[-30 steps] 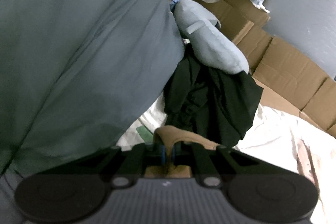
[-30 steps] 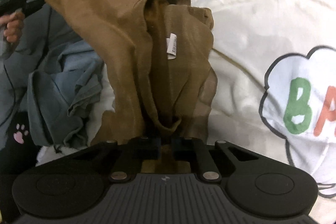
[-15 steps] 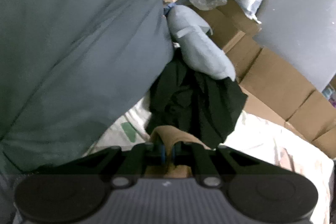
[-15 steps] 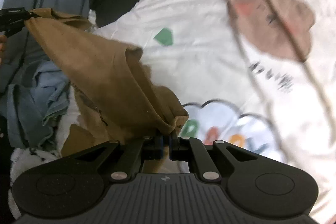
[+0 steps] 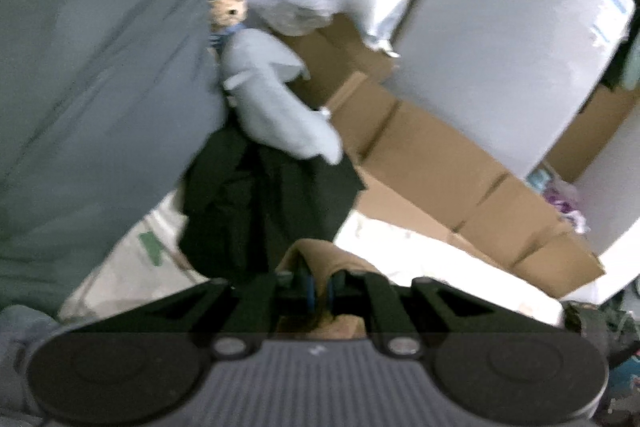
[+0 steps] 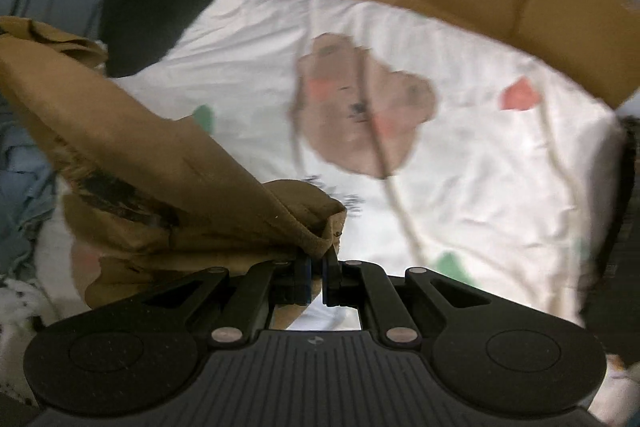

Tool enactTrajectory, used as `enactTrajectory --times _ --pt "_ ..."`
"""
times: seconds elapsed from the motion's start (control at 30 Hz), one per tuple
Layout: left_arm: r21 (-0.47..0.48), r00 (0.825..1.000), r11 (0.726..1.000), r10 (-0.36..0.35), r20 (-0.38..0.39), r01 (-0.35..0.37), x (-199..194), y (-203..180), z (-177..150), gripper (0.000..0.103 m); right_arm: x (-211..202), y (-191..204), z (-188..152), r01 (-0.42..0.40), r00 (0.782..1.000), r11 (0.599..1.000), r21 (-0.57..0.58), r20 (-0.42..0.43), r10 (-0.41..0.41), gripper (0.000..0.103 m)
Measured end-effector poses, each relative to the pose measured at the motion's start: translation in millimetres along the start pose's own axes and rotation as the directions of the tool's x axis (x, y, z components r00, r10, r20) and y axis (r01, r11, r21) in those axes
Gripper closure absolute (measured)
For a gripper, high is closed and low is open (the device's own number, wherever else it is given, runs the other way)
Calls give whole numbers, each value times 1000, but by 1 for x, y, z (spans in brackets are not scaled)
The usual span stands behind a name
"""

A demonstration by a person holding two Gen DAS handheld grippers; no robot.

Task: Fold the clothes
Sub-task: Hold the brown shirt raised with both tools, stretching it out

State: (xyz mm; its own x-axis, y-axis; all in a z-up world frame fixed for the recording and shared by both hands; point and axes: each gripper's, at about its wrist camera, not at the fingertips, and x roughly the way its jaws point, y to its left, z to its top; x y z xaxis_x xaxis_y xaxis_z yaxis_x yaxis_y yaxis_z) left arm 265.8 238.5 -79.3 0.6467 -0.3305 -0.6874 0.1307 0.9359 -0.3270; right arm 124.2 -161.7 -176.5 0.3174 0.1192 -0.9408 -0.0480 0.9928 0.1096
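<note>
A: How far along is the folding judged to be?

B: Very early. The brown garment (image 6: 132,131) is gripped at two points and is held up off the sheet (image 6: 480,155), not yet laid flat. No fold is seen in it.

A: How is it held?

B: The right gripper (image 6: 316,269) is clamped on a hem corner; the cloth is seen pinched between the blue pads (image 6: 306,273), and the rest runs up and away to the left of the tool. The left gripper (image 5: 318,285) is likewise closed on a brown edge, which is bunched over its fingertips.

A: Is the garment spread between them?

B: Only partly. Seen from the right gripper, a taut band is stretched away to the left, while a loose mass sags below it onto the sheet. Which part of the garment is held cannot be told.

A: What is left?

B: Nearly everything, by this judgement: the garment is yet to be spread flat on the sheet ahead of the right gripper, then folded. More clothes are seen waiting, a black garment (image 5: 256,203) just ahead of the left gripper and blue clothes (image 6: 24,187) far to the left of the right one.
</note>
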Motion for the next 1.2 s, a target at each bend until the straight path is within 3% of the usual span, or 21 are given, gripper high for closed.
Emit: enactTrajectory --times 0.33,0.47,0.7,0.9,1.2 --pt "-16 995 995 -104 -11 103 -16 -52 -21 97 -78 -30 35 202 979 979 -41 2 -202 101" --pt "-13 993 994 -112 -27 111 -19 -67 -26 97 -102 -51 33 233 971 972 23 45 -234 101" --pt "25 995 995 -98 -32 99 -41 -99 -30 97 -121 -73 28 213 968 971 112 110 -225 101" --pt "32 998 997 -70 0 70 -73 -116 -29 97 -124 -81 14 153 983 983 100 91 -162 101" --pt "6 1000 1000 -16 16 16 -98 -97 -40 97 -123 -79 11 36 996 997 65 74 -40 100"
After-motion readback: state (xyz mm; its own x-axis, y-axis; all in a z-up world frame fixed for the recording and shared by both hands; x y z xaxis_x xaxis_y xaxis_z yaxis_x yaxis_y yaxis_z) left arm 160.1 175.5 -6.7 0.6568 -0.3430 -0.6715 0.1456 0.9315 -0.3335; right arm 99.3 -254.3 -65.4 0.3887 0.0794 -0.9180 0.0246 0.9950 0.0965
